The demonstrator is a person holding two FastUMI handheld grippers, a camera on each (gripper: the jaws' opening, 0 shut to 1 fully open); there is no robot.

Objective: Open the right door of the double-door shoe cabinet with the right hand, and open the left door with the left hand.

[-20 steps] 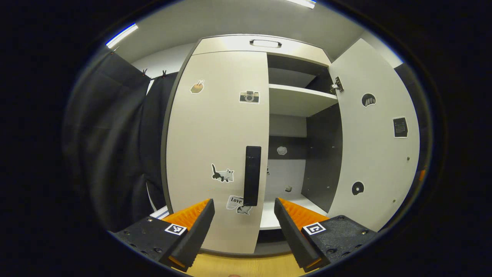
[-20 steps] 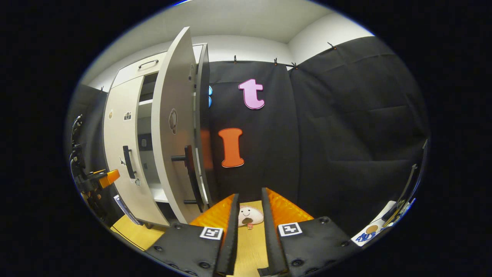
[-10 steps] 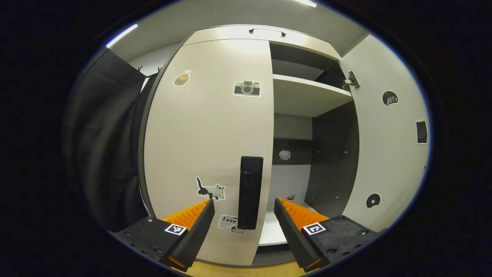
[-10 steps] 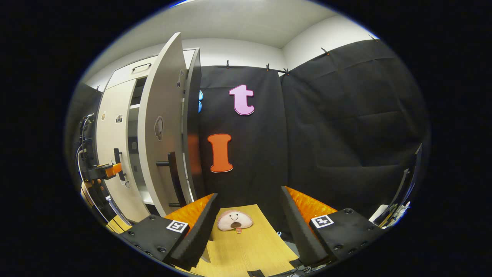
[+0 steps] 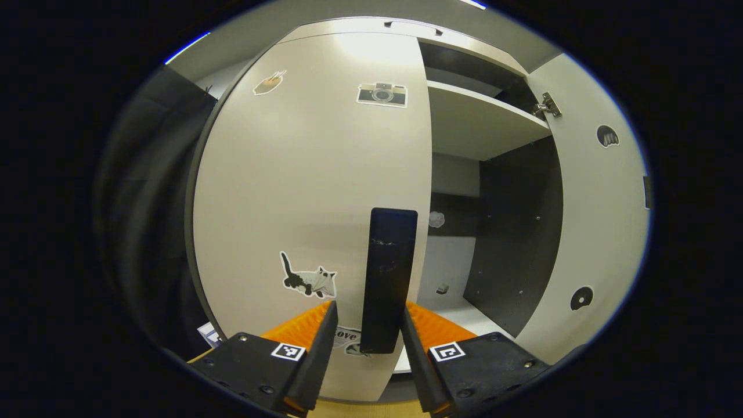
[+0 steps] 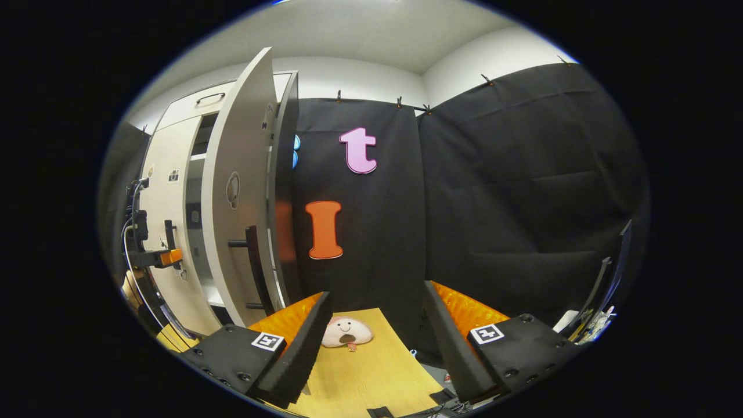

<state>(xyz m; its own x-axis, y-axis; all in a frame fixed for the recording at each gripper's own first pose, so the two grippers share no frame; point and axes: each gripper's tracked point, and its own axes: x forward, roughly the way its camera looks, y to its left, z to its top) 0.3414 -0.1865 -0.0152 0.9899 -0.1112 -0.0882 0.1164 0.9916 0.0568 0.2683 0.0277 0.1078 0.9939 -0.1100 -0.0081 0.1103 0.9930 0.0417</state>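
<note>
1. We see our left tongs (image 5: 364,342) narrowed around the left door's handle (image 5: 388,278), whether pressing, we cannot tell; pulling off-centre could slip them off.
2. Our right tongs (image 6: 374,339) hang spread and empty, the opened right door (image 6: 235,191) to their left.
3. A second ago the left tongs were wider and farther from the handle.

Recording booth: black cloth walls (image 6: 522,191) around shoe cabinet (image 5: 307,174)
</note>
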